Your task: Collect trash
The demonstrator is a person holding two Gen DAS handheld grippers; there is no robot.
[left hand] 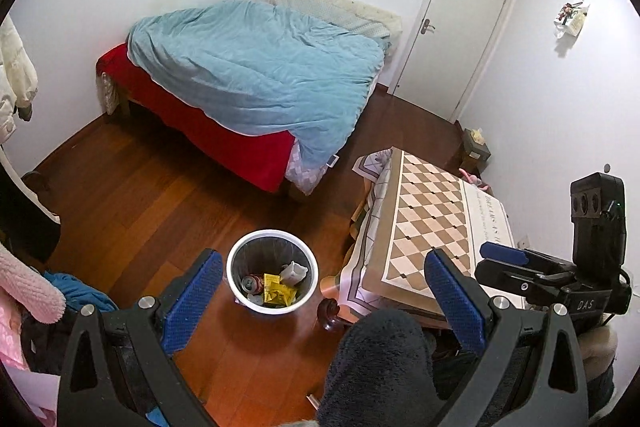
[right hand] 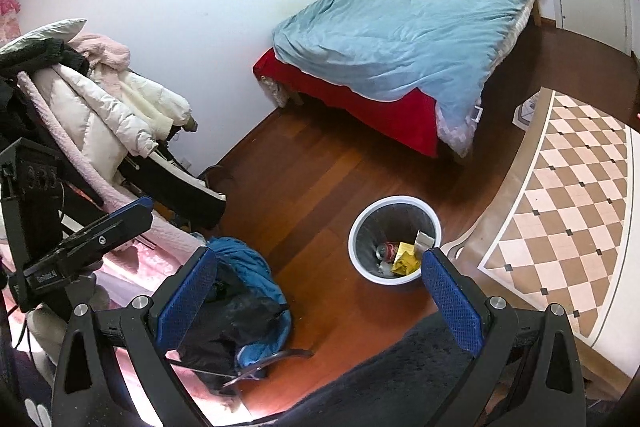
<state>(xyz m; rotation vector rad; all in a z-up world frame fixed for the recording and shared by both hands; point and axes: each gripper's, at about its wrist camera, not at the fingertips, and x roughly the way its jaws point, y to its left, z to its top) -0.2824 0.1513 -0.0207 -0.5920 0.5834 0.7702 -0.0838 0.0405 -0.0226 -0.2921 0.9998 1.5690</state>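
Observation:
A white waste bin [left hand: 239,251] [right hand: 357,227] with a dark liner stands on the wooden floor. Inside lie a yellow wrapper [left hand: 277,291] [right hand: 406,257], a red can [left hand: 253,283] [right hand: 387,249] and a grey crumpled packet [left hand: 295,271] [right hand: 424,239]. My left gripper [left hand: 323,301] is open and empty, held high above the floor just right of the bin. My right gripper [right hand: 318,301] is open and empty too, above the floor to the bin's left. In the left wrist view the right gripper [left hand: 500,259] shows at the far right over the table.
A table with a checkered cloth [left hand: 432,223] [right hand: 572,211] stands right of the bin. A bed with a blue duvet [left hand: 260,67] [right hand: 404,27] sits behind. Coats hang on a rack [right hand: 108,111]; a blue garment [right hand: 248,267] covers a chair. A dark fuzzy sleeve [left hand: 380,367] is near.

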